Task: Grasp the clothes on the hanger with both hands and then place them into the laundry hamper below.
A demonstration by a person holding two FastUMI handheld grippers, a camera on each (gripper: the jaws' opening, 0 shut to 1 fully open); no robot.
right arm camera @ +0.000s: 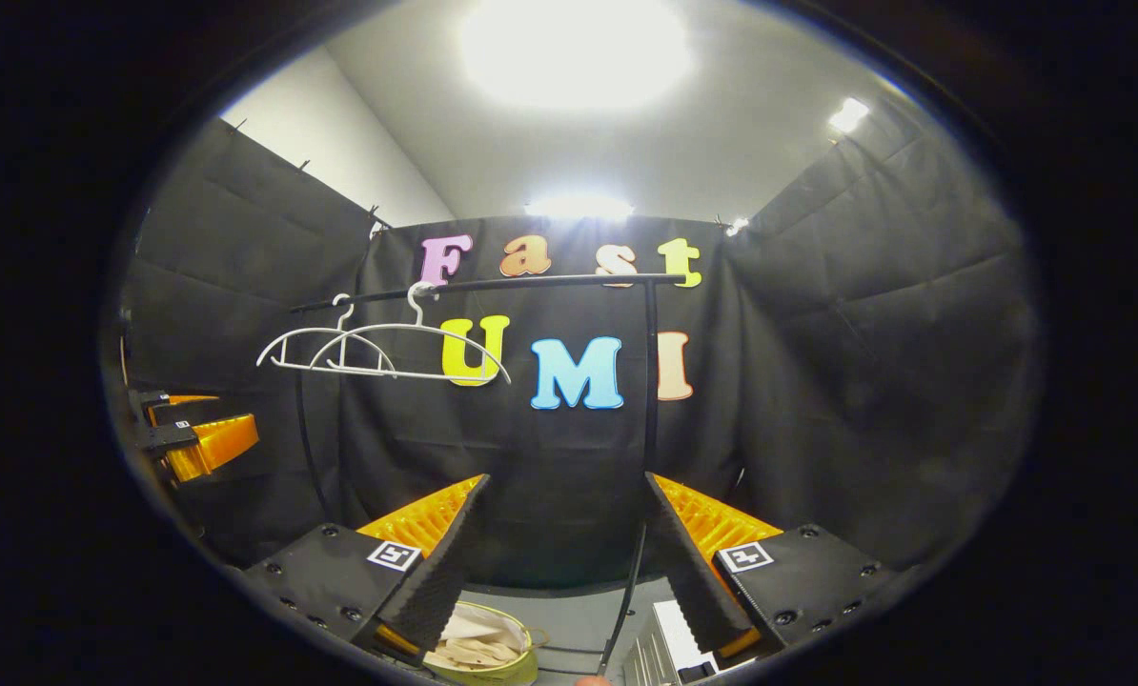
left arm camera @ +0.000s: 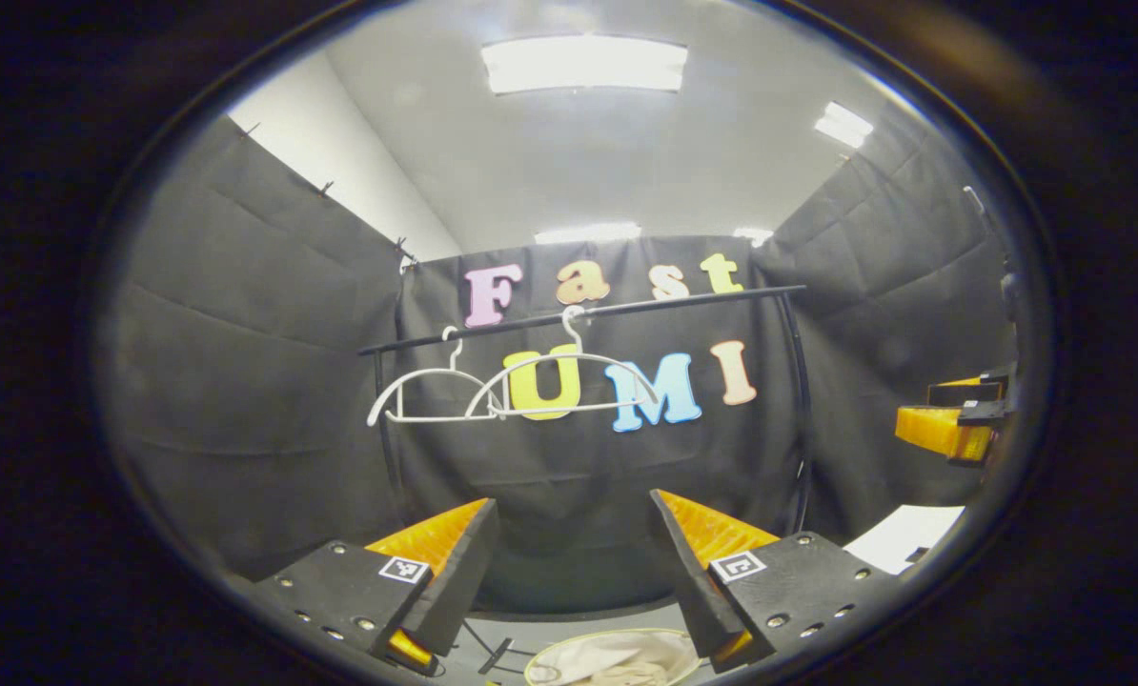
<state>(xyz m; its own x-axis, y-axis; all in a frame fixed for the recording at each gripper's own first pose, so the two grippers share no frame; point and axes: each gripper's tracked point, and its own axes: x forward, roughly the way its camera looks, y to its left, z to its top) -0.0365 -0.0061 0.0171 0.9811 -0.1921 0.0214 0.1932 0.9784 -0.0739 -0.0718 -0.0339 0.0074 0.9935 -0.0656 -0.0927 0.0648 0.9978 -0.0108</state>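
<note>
Both pairs of fingers stand spread wide with nothing between them: the left gripper (left arm camera: 569, 562) and the right gripper (right arm camera: 559, 553) are each released and held up facing the rail (left arm camera: 579, 314). Two white hangers (left arm camera: 521, 386) hang side by side toward the left end of that rail, overlapping a little, and both are bare. The clothes (right arm camera: 478, 643) lie bunched as pale cloth inside the one laundry hamper (right arm camera: 521, 667), which sits on the floor below the rail; in the left gripper view the same heap shows at the bottom between the fingers. Judging from that, the garment is already off its hanger and in the hamper, so the task looks finished or nearly so. The cloth appears light, soft and limp, likely to sag and fold wherever it is unsupported; if it had to be lifted again, a pinch at two well-apart points along a bunched top edge would serve best, one gripper to each. How many pieces make up the heap cannot be told. Count: two grippers, two hangers, one rail, one hamper.
</note>
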